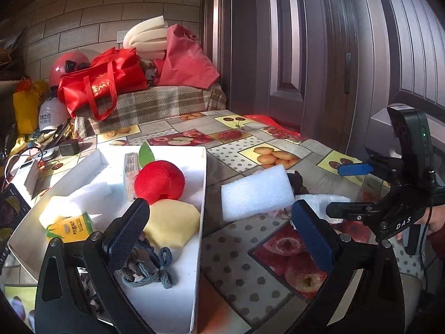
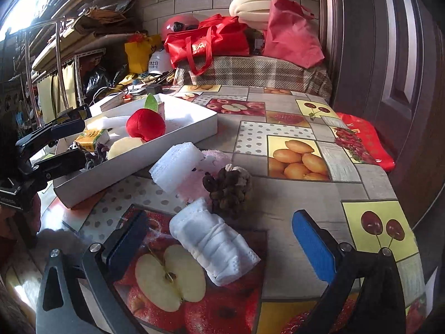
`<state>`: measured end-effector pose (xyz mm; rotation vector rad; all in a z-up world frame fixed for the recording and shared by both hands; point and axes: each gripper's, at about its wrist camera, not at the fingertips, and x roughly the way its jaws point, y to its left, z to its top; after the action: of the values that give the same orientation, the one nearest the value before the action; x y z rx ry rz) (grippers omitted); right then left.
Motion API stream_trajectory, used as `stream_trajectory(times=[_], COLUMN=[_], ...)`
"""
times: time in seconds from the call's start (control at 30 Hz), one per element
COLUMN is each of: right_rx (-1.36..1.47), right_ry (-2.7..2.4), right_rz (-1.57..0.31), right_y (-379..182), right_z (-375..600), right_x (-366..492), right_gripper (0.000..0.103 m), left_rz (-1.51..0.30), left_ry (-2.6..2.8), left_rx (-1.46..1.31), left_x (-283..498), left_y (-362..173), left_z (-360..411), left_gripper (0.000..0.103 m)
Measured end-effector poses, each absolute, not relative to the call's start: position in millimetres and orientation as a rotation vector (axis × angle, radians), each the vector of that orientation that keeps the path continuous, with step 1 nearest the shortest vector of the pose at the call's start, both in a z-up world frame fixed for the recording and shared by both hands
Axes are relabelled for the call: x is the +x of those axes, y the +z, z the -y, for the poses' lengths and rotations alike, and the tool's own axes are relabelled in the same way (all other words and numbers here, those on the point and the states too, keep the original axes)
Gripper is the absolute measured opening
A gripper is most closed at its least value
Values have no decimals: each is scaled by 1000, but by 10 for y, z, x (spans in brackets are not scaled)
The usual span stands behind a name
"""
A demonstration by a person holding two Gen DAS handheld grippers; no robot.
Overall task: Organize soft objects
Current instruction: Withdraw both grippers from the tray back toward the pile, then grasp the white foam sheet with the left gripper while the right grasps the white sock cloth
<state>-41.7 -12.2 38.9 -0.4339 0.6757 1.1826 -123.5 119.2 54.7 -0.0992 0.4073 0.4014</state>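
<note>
While the right gripper [image 2: 219,239] stands with jaws apart around the white rolled cloth [image 2: 214,246] on the surface [image 2: 292,194], we close squarely across its middle, then carry it to the white box [image 2: 194,123]. The left gripper [image 1: 219,228] hangs open over the box edge.

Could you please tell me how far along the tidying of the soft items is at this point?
Mostly done: the white box already holds the red plush apple, yellow sponge and cord bundle. Both the left gripper and right gripper are open, holding nothing. Left on the table: foam block, white cloth roll, pink plush, brown clump.
</note>
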Motion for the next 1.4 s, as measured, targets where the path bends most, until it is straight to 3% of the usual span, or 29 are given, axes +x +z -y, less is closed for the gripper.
stream_trajectory(times=[0.13,0.17,0.2,0.23,0.37,0.77,0.83,0.9,0.97,1.3,1.33,1.4], right_rx=[-505,-536,-563,-579,-561,-329,-323,-319,-325,-268,-258,-248], right_ry=[1236,1236,1237,1246,1252,1108,1111,1124,1144,1140,1136,1134], right_rz=[-758,-776,-798,-817,-778,-860,-853,-838,-822,-854,-857,-856], right_y=[242,192,146,104,188,250,266,288,309,353,354,359], right_z=[-30,-69,-117,-115,25,310,318,328,329,473,485,494], right_x=[-433,-444,-452,-450,-491,-52,-61,-80,-121,-75,-63,-60], right_gripper=[97,87,64,56,43,44,44,44,44,44,44,44], left_rz=[-468,-487,-506,-522,-531,-583,-601,-603,-614,-670,-653,-615], left_ry=[340,326,319,320,299,405,403,376,350,156,183,242], left_rx=[-92,-98,-105,-115,-199,-56,-51,-69,-71,-1,-10,-97], left_x=[-1024,-969,-913,-859,-774,-78,-51,-115,-211,-955,-999,-1039], left_y=[522,510,495,485,443,435,414,402,386,355,381,430], left_z=[-1120,-1131,-1148,-1164,-1183,-1025,-1034,-1031,-981,-445,-450,-566], left_gripper=[103,103,103,103,102,102,89,52,48,51,56,87])
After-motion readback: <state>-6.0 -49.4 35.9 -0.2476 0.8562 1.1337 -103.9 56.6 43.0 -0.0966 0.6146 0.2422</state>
